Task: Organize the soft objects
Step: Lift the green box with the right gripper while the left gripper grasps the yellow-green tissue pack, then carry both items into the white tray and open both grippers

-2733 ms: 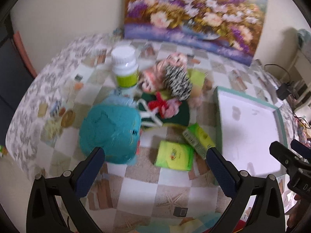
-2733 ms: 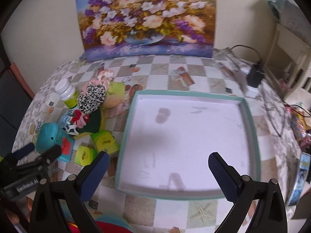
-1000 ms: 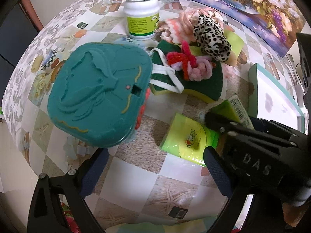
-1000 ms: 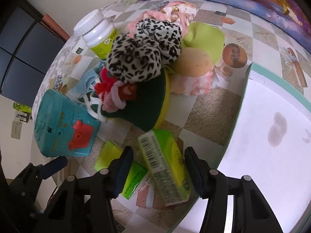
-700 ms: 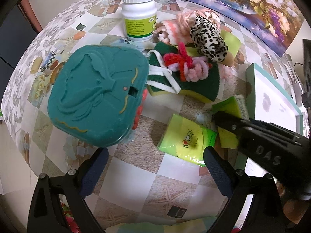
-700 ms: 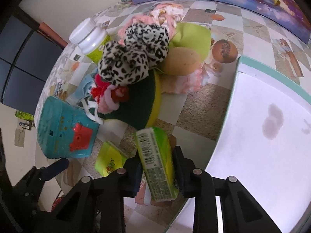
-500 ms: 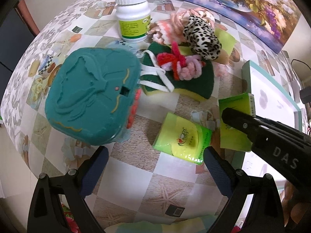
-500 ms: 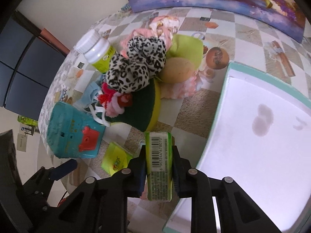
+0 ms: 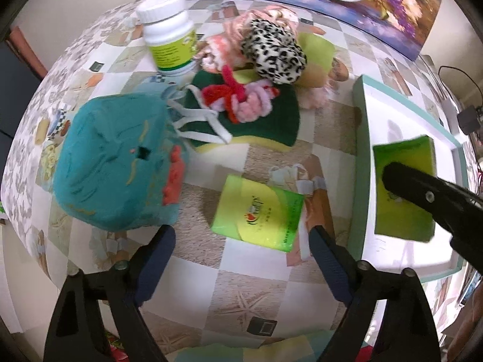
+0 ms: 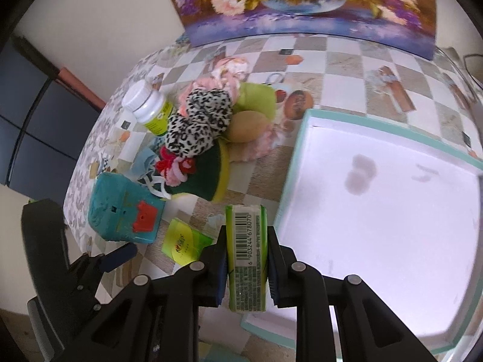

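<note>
Right wrist view: green tissue pack (image 10: 247,256) clamped in our right hand-held gripper (image 10: 246,267), lifted off table (image 10: 344,60) since a second ago, now above near-left edge of teal-rimmed tray (image 10: 294,163). We judge drop into tray comes next. Second tissue pack (image 9: 256,212) lies on table before our left hand-held gripper (image 9: 241,259), jaws wide apart, empty. Plush pile (image 9: 271,45) untouched.
</note>
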Demonstrator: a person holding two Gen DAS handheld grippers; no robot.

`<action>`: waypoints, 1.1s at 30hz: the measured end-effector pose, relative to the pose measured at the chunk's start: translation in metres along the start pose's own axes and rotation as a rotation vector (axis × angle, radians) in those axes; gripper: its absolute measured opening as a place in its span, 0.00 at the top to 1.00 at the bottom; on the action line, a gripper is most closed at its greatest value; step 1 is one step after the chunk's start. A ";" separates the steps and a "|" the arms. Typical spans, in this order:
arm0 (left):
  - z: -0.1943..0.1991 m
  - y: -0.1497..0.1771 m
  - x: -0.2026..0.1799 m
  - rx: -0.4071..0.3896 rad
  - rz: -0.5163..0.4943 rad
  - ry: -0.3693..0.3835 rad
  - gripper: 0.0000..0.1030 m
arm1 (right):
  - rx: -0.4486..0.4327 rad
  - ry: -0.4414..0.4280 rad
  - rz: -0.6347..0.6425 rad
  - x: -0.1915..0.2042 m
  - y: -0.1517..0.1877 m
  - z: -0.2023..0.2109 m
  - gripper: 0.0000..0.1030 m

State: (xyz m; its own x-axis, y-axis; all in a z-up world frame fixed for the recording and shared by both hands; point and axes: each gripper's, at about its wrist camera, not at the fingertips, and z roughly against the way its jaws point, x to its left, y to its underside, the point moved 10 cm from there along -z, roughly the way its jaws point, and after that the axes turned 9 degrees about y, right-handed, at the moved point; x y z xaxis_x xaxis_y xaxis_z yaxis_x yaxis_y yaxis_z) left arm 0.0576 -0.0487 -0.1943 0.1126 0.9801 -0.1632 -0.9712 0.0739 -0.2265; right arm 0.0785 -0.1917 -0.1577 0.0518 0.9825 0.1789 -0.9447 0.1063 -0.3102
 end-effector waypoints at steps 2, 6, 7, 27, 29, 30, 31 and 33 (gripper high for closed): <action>-0.002 -0.002 -0.006 0.003 -0.007 0.003 0.15 | 0.000 0.007 -0.013 -0.003 0.001 -0.003 0.77; -0.007 -0.008 -0.011 -0.004 -0.025 -0.011 0.18 | -0.001 0.029 -0.046 -0.015 0.009 0.001 0.77; -0.008 -0.010 -0.013 -0.004 -0.030 -0.016 0.18 | -0.001 0.027 -0.056 -0.018 0.011 0.002 0.77; -0.017 -0.036 -0.052 -0.023 -0.080 -0.051 0.37 | -0.028 0.031 -0.100 -0.031 0.016 0.013 0.77; -0.007 -0.043 -0.059 -0.055 -0.086 -0.051 0.37 | -0.039 0.039 -0.104 -0.033 0.015 0.017 0.77; -0.001 -0.045 -0.061 -0.067 -0.090 -0.050 0.37 | -0.045 0.044 -0.105 -0.034 0.014 0.019 0.77; 0.005 -0.048 -0.064 -0.080 -0.095 -0.046 0.37 | -0.052 0.049 -0.109 -0.036 0.012 0.022 0.77; 0.016 -0.056 -0.073 -0.105 -0.112 -0.033 0.37 | -0.064 0.054 -0.116 -0.040 0.009 0.026 0.77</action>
State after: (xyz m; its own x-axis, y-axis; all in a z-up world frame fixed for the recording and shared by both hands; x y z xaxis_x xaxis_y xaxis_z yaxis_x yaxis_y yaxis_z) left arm 0.1004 -0.1219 -0.1547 0.2102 0.9725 -0.1003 -0.9255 0.1649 -0.3410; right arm 0.0593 -0.2337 -0.1437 0.1786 0.9697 0.1667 -0.9087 0.2275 -0.3499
